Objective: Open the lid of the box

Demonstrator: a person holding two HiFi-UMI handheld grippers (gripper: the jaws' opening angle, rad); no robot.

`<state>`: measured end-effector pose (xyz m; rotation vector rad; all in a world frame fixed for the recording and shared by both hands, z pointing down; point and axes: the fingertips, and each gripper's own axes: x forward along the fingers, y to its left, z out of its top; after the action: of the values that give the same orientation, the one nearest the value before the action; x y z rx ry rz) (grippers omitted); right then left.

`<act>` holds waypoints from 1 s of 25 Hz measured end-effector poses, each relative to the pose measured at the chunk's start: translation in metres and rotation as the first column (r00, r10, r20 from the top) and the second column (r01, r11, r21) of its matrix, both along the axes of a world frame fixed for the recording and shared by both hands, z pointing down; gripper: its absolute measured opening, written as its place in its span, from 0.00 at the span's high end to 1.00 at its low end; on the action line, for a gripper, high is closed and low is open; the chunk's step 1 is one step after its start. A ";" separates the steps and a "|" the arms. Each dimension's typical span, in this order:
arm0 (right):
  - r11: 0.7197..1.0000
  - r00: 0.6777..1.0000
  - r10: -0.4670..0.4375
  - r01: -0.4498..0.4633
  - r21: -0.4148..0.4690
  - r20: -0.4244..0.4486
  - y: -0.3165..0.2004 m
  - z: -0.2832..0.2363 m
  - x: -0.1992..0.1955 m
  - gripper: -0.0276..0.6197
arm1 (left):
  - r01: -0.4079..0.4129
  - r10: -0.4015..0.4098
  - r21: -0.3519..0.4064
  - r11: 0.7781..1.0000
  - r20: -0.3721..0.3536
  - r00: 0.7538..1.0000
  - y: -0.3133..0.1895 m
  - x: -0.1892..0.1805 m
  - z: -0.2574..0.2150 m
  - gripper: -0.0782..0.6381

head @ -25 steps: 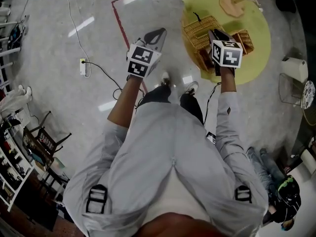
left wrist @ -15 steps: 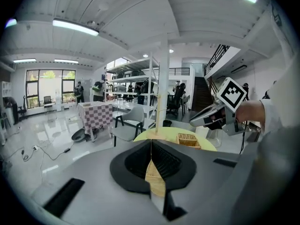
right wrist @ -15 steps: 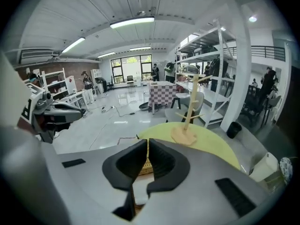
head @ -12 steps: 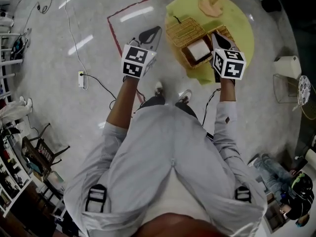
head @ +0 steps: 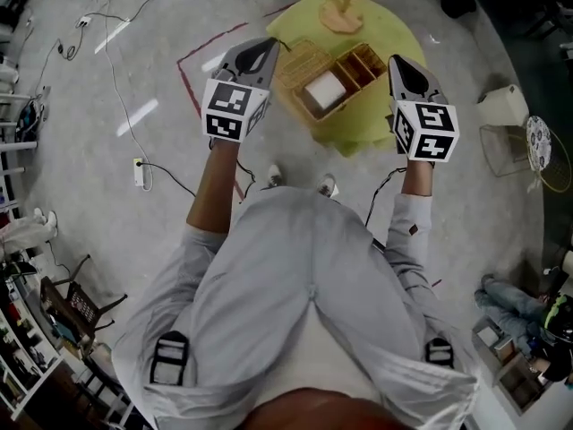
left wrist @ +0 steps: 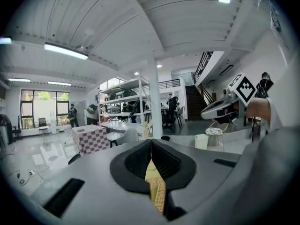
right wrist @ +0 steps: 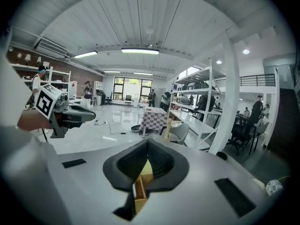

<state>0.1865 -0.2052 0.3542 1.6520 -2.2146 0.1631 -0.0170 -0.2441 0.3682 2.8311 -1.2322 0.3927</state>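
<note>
Two grippers: left gripper (head: 265,47), right gripper (head: 397,63), fingers closed. One box (head: 354,93), one lid (head: 299,61) open.

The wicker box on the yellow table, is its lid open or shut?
Open. In the head view the box shows compartments and a white item inside; the lid lies back beside it.
</note>
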 end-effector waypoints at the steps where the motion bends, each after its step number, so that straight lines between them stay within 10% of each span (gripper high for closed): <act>1: 1.000 1.000 0.000 0.001 0.017 -0.011 0.005 -0.008 0.005 0.92 | -0.010 0.010 0.021 1.000 -0.003 1.000 0.002 0.005 -0.008 0.85; 11: 0.996 0.998 0.019 -0.013 0.083 -0.064 0.041 -0.045 0.037 0.92 | -0.079 0.081 0.169 0.982 -0.001 0.997 0.022 0.042 -0.064 0.85; 25: 0.997 0.998 -0.011 0.016 0.081 -0.058 0.029 -0.046 0.035 0.92 | -0.127 0.124 0.162 0.979 0.028 0.992 0.022 0.054 -0.064 0.85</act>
<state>0.2211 -0.1765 0.3085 1.6623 -2.2159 0.0219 0.0367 -0.2216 0.3040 3.0615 -1.1420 0.3351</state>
